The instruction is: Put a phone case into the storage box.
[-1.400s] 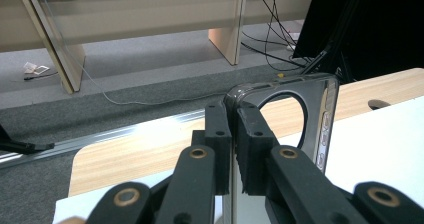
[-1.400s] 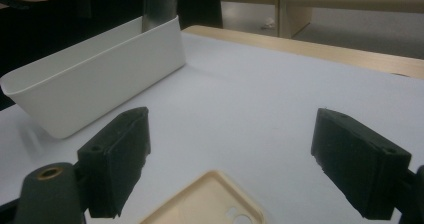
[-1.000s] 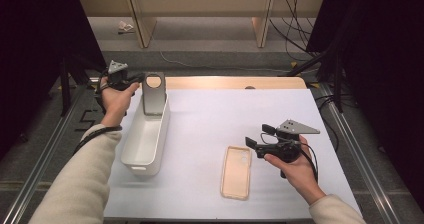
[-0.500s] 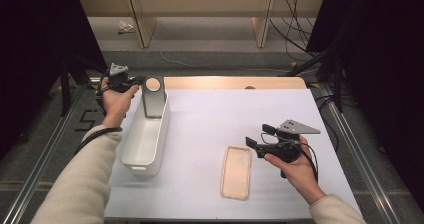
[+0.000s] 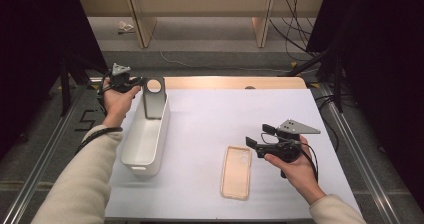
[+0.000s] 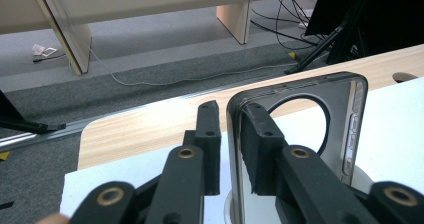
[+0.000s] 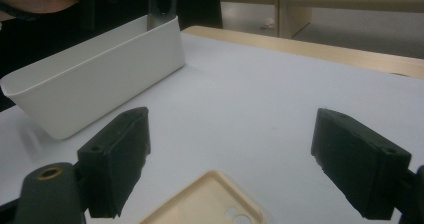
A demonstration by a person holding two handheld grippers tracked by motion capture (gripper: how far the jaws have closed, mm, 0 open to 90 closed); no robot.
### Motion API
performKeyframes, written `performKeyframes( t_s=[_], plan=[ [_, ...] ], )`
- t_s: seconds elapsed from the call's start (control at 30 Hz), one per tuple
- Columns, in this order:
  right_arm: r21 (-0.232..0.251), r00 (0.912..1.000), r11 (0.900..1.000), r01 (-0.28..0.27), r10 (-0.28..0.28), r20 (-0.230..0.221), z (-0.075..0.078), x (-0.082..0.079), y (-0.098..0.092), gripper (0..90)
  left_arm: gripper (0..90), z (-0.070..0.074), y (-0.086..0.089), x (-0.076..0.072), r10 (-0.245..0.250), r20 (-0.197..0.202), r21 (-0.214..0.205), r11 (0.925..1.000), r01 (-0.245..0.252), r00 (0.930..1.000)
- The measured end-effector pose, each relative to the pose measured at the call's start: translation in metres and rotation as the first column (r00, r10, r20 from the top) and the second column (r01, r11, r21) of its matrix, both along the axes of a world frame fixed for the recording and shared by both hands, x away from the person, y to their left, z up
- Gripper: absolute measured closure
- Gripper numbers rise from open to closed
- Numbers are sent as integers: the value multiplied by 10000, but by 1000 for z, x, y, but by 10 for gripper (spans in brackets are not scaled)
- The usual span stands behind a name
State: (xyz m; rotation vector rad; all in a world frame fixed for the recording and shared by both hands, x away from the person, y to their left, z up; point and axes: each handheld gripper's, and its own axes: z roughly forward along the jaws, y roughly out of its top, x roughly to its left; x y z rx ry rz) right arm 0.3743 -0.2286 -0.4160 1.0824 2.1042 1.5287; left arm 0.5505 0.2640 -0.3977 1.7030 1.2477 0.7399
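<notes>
A dark phone case with a round hole stands upright in the far end of the white bin. My left gripper reaches it from the left. In the left gripper view the case's rim runs between the jaws of that gripper. The jaws have just been opening; a thin gap shows at the left pad, so the grip is open. A beige phone case lies flat on the mat. My right gripper hovers just right of it, wide open and holding nothing, over the beige case.
The white mat covers the table, with a wooden strip along the far edge. Metal rails run down both sides. Beyond the table are wooden legs and cables on the floor. The bin lies to the left in the right gripper view.
The dark case has settled slightly lower into the bin's far end. Both hands have stayed where they were.
</notes>
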Motion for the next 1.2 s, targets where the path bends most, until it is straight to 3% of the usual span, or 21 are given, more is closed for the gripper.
performKeyframes(
  t_s=[0.23,0.33,0.43,0.5,0.7,0.83,0.9,1.2],
  plan=[
    [-3,10000,10000,5,-5,5,0,0,0,170,587,-1,-2,0,-42,-277,111,9999,45,9996],
    [-11,10000,10000,10,-10,2,0,0,0,170,505,0,-2,-1,68,-327,-29,10000,-69,9994],
    [-8,10000,10000,13,-13,-3,0,0,0,170,425,1,-3,-4,54,-301,429,9991,-41,9995],
    [-18,10000,10000,15,-15,-5,0,0,0,170,381,2,-3,-6,50,-257,525,9986,-37,9997],
    [-13,10000,10000,9,-9,35,1,0,1,170,277,7,-6,-14,-272,-513,341,9990,290,9983],
    [-24,10000,10000,40,-40,33,1,0,1,170,255,12,-6,-20,-479,-486,360,9981,497,9977],
    [-16,10000,10000,51,-51,47,2,-1,0,170,180,13,-6,-24,-509,-618,468,9975,539,9968],
    [-10,9999,10000,81,-81,75,2,0,0,170,72,25,-2,-43,-573,-411,661,9960,599,9975]
  ],
)
